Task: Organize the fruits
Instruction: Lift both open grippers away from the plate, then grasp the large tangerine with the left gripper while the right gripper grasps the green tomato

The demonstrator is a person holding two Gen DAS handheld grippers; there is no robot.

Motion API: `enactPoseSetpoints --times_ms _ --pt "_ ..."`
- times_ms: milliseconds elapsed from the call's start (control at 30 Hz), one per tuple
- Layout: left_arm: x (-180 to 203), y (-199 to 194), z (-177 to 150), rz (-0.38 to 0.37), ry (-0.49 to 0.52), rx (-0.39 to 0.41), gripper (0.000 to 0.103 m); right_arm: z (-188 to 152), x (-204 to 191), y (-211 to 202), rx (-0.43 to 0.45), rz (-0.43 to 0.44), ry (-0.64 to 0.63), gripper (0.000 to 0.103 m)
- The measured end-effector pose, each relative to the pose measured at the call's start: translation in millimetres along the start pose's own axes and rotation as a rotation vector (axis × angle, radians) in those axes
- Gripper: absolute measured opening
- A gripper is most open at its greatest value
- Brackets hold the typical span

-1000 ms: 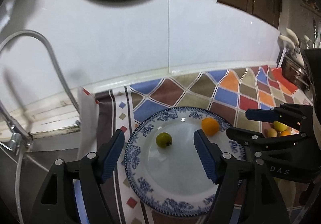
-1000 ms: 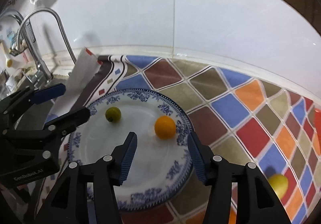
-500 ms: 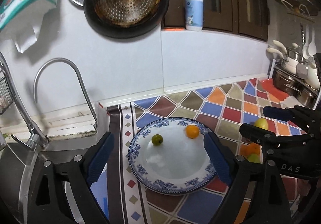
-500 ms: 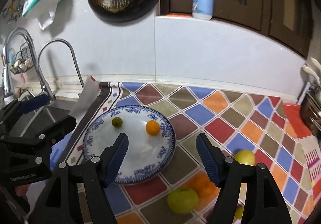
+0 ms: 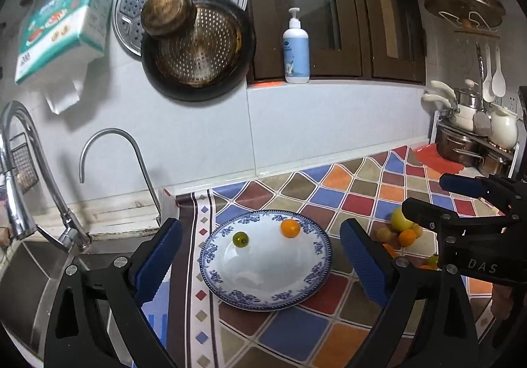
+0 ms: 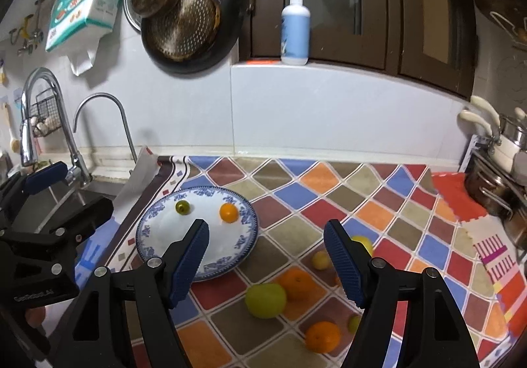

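A blue-and-white plate lies on the checked cloth. A small green fruit and a small orange sit on it. Several loose fruits lie on the cloth to its right: a green apple, oranges, and yellow fruits. My left gripper is open and empty, raised above the plate. My right gripper is open and empty, raised above the cloth between the plate and the loose fruits.
A sink with two taps is on the left. Pans hang on the wall and a soap bottle stands on the ledge. Pots on a rack stand at the right.
Both grippers have pulled up and back from the plate, so much more of the counter, wall and loose fruits shows. Both stay open and empty. The fruits on the plate have not moved.
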State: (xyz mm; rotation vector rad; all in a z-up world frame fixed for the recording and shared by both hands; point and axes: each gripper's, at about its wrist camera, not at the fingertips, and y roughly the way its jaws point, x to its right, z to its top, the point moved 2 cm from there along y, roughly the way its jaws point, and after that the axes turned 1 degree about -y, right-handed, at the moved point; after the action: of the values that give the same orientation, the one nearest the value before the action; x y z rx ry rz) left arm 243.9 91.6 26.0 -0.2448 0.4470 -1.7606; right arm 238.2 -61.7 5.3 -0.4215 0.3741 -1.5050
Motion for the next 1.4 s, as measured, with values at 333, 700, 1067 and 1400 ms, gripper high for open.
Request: enactPoseSetpoints --times_ms 333,700,1067,1400 --pt "52 -21 -7 0.049 -0.028 0.008 0.098 -13 42 -21 0.008 0.052 -0.032 0.073" --pt "117 -22 -25 0.031 -0.001 -0.007 0.098 -37 96 -30 -0.007 0.072 -0.082 0.073" --pt "169 2 -53 -0.037 0.088 -0.073 0.097 -70 127 -18 -0.077 0.113 -0.18 0.072" --pt "193 37 -78 -0.138 0.163 -0.172 0.082 -101 132 16 -0.178 0.204 -0.258 0.066"
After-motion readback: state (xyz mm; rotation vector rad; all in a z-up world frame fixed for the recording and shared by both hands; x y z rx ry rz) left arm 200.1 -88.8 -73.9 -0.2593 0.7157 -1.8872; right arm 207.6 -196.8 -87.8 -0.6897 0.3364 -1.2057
